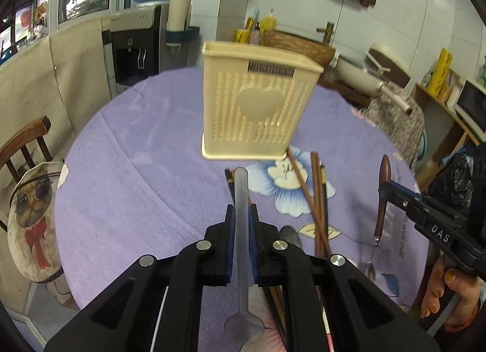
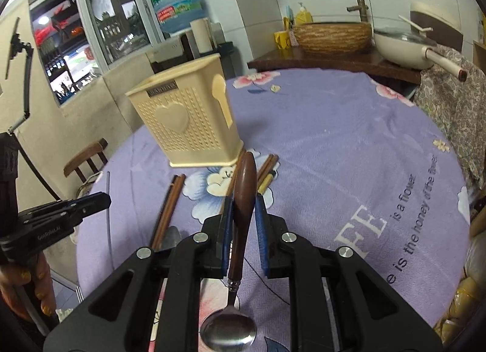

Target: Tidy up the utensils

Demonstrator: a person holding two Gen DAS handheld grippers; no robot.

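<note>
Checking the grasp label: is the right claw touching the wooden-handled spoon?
Touching. The right wrist view shows the right claw shut on the wooden-handled spoon, its handle between the blue pads, bowl hanging toward the camera.

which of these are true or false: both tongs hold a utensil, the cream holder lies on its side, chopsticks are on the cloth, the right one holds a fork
1. Both tongs hold a utensil: true. The left tongs clamp a metal spoon; the right tongs clamp a wooden-handled spoon.
2. The cream holder lies on its side: false, it stands upright.
3. Chopsticks lie on the purple cloth: true.
4. The right tongs hold a fork: false, a spoon.
</note>
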